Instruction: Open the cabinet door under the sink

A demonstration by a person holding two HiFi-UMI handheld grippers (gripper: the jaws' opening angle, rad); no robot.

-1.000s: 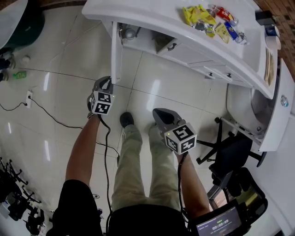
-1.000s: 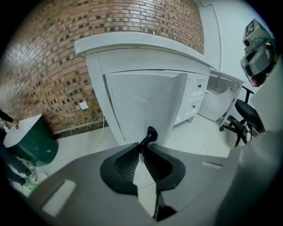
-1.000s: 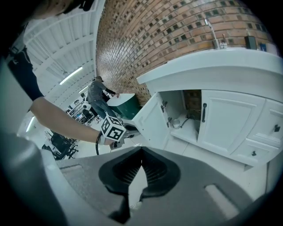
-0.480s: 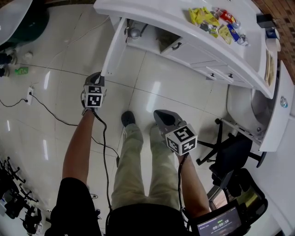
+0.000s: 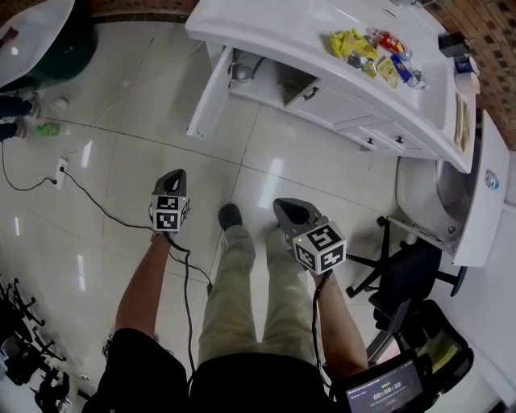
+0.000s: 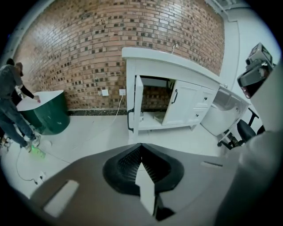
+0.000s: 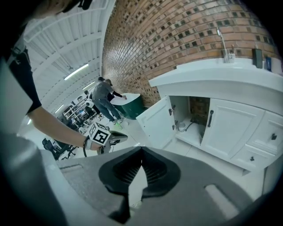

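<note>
The right gripper (image 5: 280,204) is grey, and its cube (image 5: 320,246) is patterned with black-and-white squares. Ahead of it, the cabinet door (image 5: 208,93) and the counter (image 5: 274,20) are plain white. The closed door (image 7: 225,128) beside them carries a black handle (image 7: 210,118). The wall (image 7: 177,39) beyond is red-brown brick flecked with darker bricks. Under the gripper, the floor (image 5: 121,161) is glossy off-white tile. Yellow, red and blue packets (image 5: 371,44) dot the counter ahead to the gripper's right. A dark green tub (image 7: 132,106) with a white top shows to its left.
</note>
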